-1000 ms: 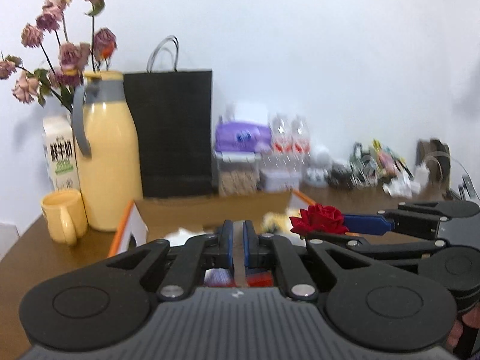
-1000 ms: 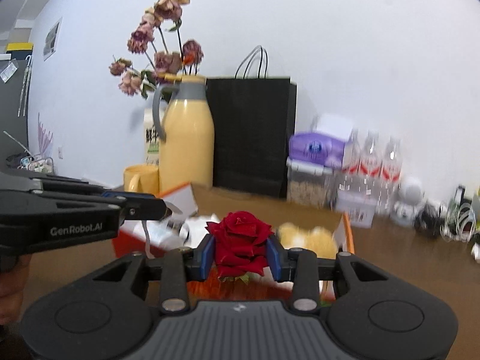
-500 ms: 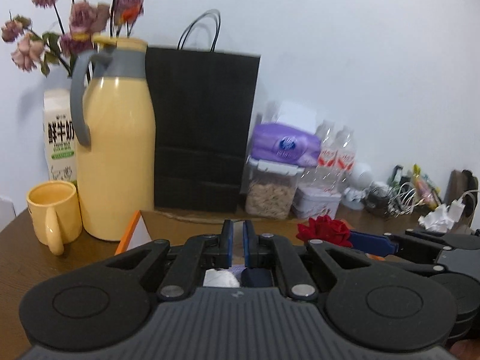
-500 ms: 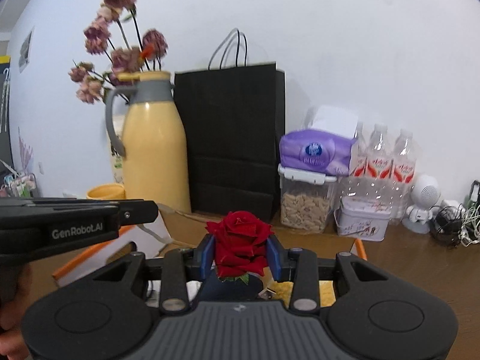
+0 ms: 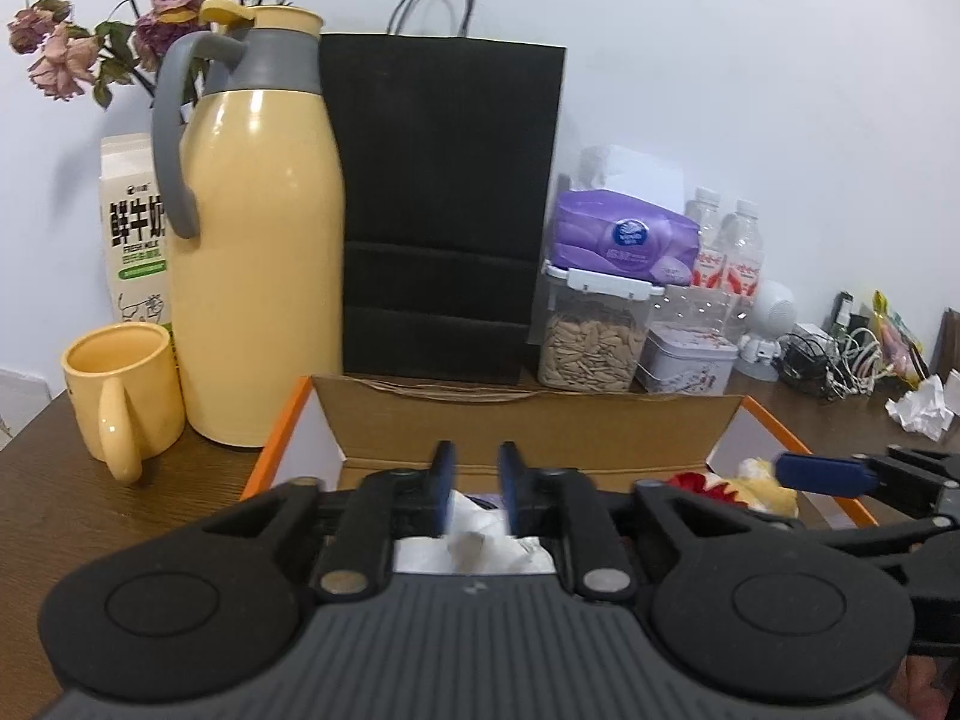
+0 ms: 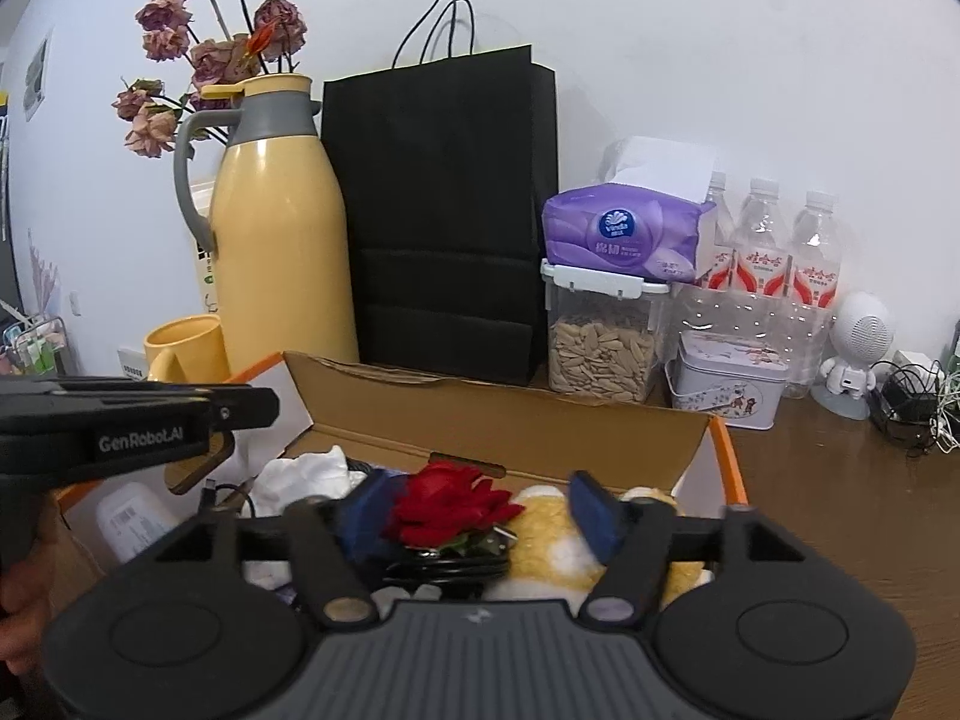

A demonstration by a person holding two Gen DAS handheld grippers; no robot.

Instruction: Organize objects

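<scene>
Your right gripper point(image 6: 486, 510) has just opened off the red rose point(image 6: 447, 510), which now lies in the cardboard box point(image 6: 504, 420) at lower centre. Your left gripper point(image 5: 474, 486) has parted slightly, holding nothing. Bare table point(image 6: 840, 510) lies right.

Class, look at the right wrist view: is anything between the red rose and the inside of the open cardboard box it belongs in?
Nothing visible. The red rose already lies inside the cardboard box, on a black cable coil beside a yellow plush toy. The right gripper has just been opening; its pads stand clear of the rose.
</scene>
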